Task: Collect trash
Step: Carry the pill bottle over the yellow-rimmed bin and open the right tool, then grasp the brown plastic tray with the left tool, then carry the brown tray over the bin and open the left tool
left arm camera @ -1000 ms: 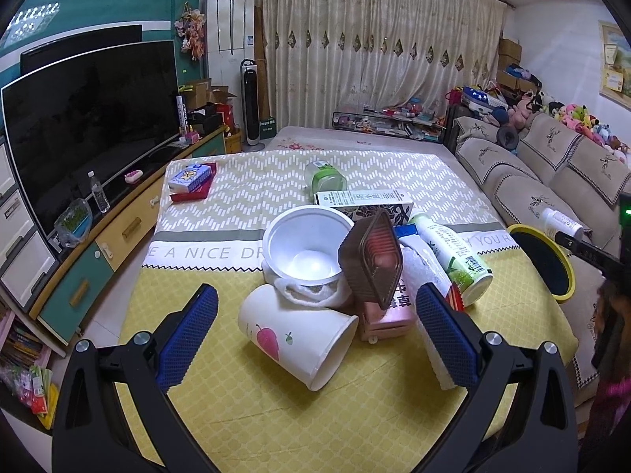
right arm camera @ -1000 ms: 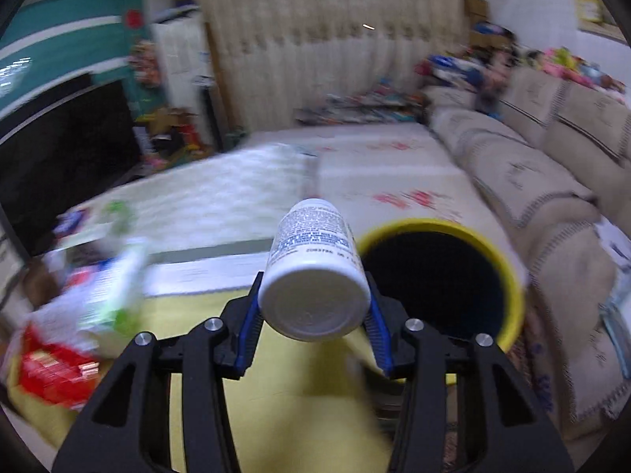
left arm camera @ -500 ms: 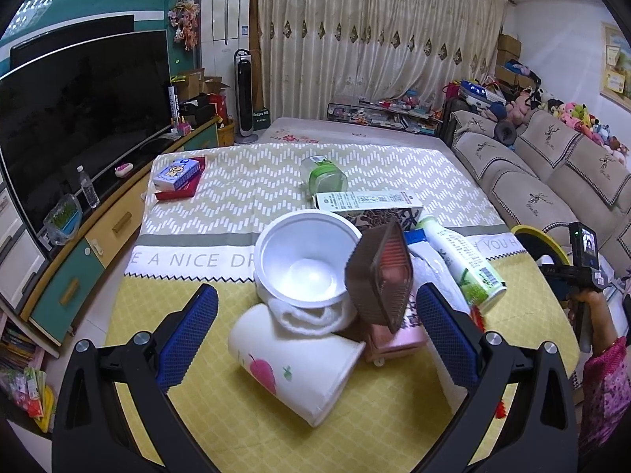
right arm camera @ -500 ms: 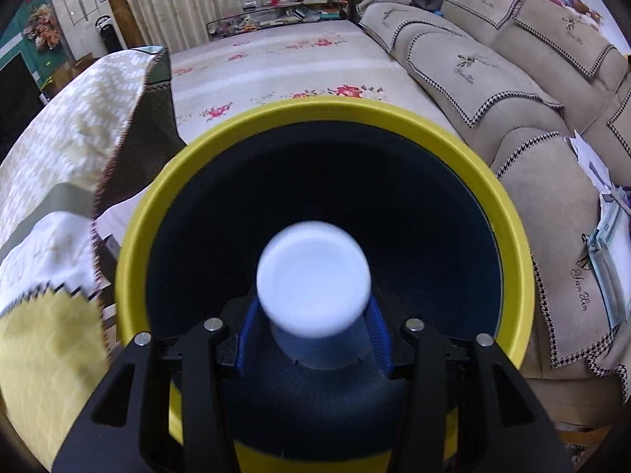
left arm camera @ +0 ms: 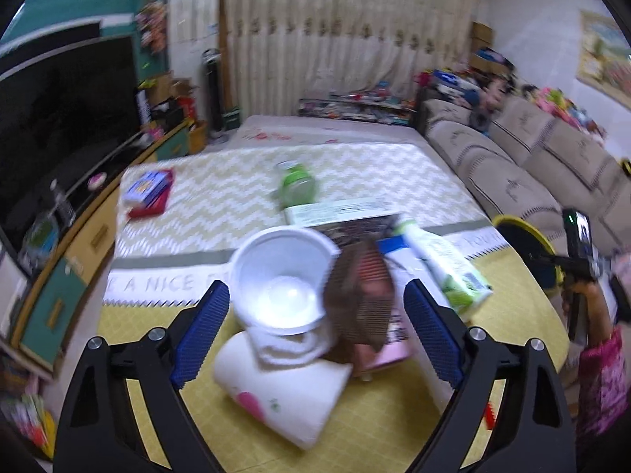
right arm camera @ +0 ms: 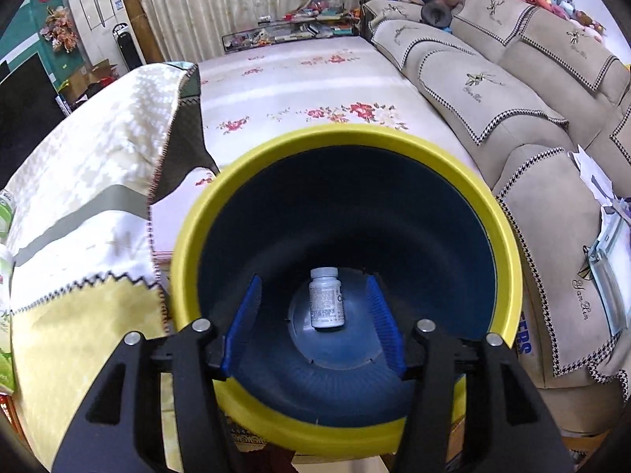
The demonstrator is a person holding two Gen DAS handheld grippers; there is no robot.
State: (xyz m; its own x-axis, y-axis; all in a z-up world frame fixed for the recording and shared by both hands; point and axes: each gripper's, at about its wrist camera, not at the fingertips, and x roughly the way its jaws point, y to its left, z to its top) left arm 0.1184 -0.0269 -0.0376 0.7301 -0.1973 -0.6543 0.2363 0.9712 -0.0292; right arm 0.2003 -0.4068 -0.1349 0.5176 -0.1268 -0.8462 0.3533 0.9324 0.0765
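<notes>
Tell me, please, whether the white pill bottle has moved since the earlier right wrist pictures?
Yes. The white pill bottle has left the right gripper, whose jaws now stand open, and dropped to the bottom of the yellow-rimmed bin, where it lies.

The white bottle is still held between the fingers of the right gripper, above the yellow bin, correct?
Not correct. The right wrist view shows the white bottle lying on the bottom of the yellow bin, released. The right gripper is open above the bin.

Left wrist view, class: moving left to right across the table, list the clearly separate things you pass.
Blue box → white bowl → brown fan → green and white carton → yellow-rimmed bin.
</notes>
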